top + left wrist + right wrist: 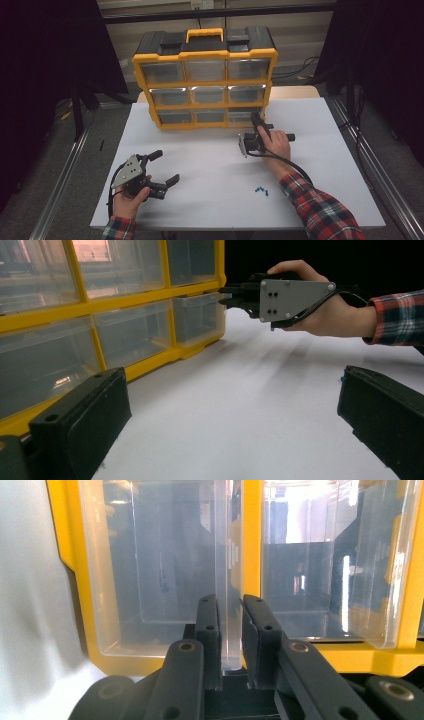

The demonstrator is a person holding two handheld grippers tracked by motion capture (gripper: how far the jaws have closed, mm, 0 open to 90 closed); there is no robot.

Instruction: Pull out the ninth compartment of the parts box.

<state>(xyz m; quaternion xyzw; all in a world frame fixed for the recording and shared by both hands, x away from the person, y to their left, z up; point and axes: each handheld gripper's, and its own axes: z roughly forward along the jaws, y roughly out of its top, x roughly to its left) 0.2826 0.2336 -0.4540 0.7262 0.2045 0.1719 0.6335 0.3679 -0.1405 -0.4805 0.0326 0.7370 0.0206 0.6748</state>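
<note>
At table's far edge, organizer (205, 80) stands upright; right gripper (256, 121), wrist level and rolled sideways, jaws clamped on the lip of bottom-right drawer (243, 115). Near front-left corner, left gripper (165, 169) rests released, jaws spread wide, hand (131, 199) low on table (210, 200).

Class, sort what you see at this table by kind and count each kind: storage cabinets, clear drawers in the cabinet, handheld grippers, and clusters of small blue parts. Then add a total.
Storage cabinet: 1
Clear drawers: 9
Left gripper and right gripper: 2
Cluster of blue parts: 1
Total: 13
</note>
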